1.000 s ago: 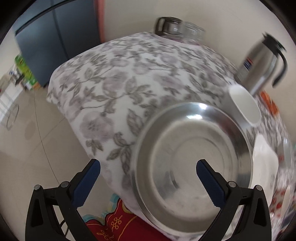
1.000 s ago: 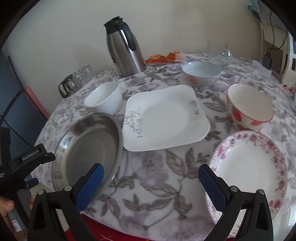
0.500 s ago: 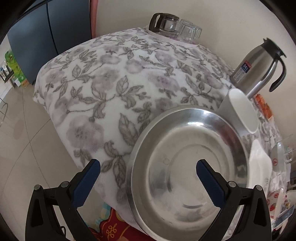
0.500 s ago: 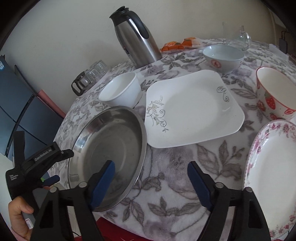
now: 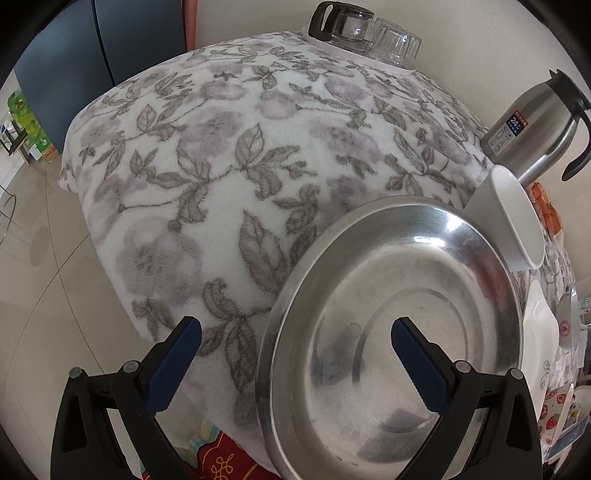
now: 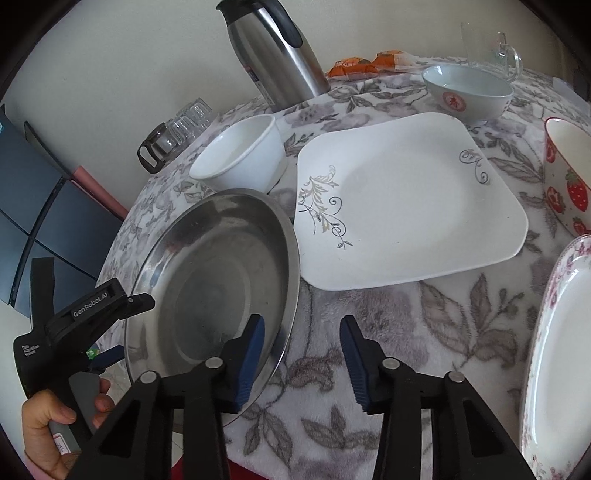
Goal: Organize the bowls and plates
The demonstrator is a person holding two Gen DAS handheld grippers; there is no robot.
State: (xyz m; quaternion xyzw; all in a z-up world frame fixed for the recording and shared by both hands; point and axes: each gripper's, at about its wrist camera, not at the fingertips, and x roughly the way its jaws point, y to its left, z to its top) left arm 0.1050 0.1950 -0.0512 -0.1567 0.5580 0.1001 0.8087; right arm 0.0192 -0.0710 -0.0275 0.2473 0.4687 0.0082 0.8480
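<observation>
A round steel plate (image 5: pixel 399 332) (image 6: pixel 214 280) lies at the near corner of the flowered tablecloth (image 5: pixel 229 177). My left gripper (image 5: pixel 295 347) is open and straddles the plate's left rim, one finger over the cloth and one over the plate's hollow. My right gripper (image 6: pixel 303 347) straddles the plate's right rim. Its jaws are closing with the rim between them, and the pads are apart from the metal. Behind the steel plate stands a white round bowl (image 6: pixel 243 155), and to its right lies a square white plate (image 6: pixel 406 199).
A pale bowl with a red mark (image 6: pixel 465 92), a strawberry bowl (image 6: pixel 565 181) and a pink-flowered plate (image 6: pixel 565 350) fill the right side. A steel thermos (image 6: pixel 273 48), upturned glasses (image 5: pixel 369 33), a glass mug (image 6: pixel 491 44) and orange packets (image 6: pixel 369 62) line the back. A hand (image 6: pixel 48 417) holds the left gripper's handle.
The right jaws have narrowed a lot, and that gripper has come down and left onto the steel plate's right rim. The left gripper has sunk closer to the plate's left rim, still wide.
</observation>
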